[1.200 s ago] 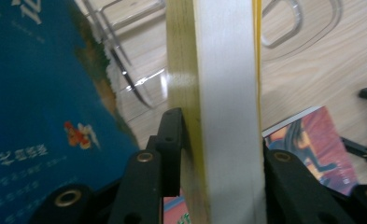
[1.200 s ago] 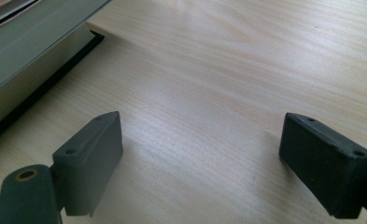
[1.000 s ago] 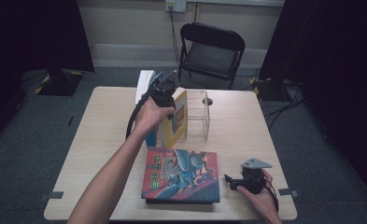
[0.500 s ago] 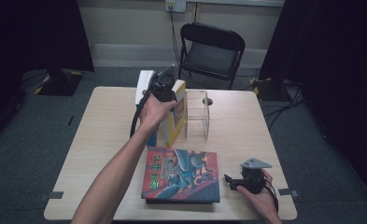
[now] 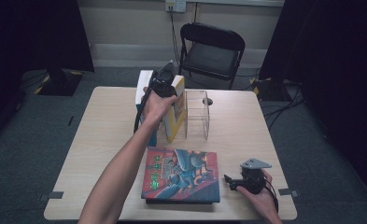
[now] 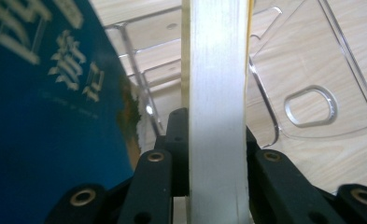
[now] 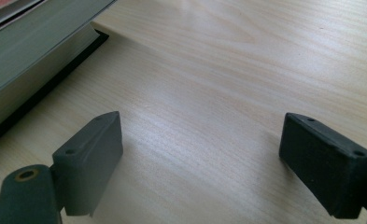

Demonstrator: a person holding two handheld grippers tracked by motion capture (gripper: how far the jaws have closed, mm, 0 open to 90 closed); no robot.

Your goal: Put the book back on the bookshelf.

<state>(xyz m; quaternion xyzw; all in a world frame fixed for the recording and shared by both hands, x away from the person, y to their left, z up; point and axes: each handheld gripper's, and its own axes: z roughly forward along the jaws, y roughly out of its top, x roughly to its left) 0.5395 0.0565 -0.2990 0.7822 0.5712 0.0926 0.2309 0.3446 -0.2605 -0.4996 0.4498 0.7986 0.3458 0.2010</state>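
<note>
Left tongs [image 6: 216, 163] clamped on upright yellow-edged book [image 5: 176, 109], in clear rack [image 5: 197, 114] at 12 o'clock on bench [image 5: 246, 126]. Right tongs [image 7: 200, 158] apart, resting empty at 4 o'clock beside flat book [image 5: 181, 175].

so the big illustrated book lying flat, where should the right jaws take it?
Probably the page edge facing the right gripper, approached level along the table. The illustrated book lies flat, cover up, so only its thickness offers two opposed faces, and the open jaws look wide enough.

A recording lab: black curtains [image 5: 41, 32], grey carpet, folding chair [image 5: 212, 49], tape-marked wooden table [image 5: 102, 140].
</note>
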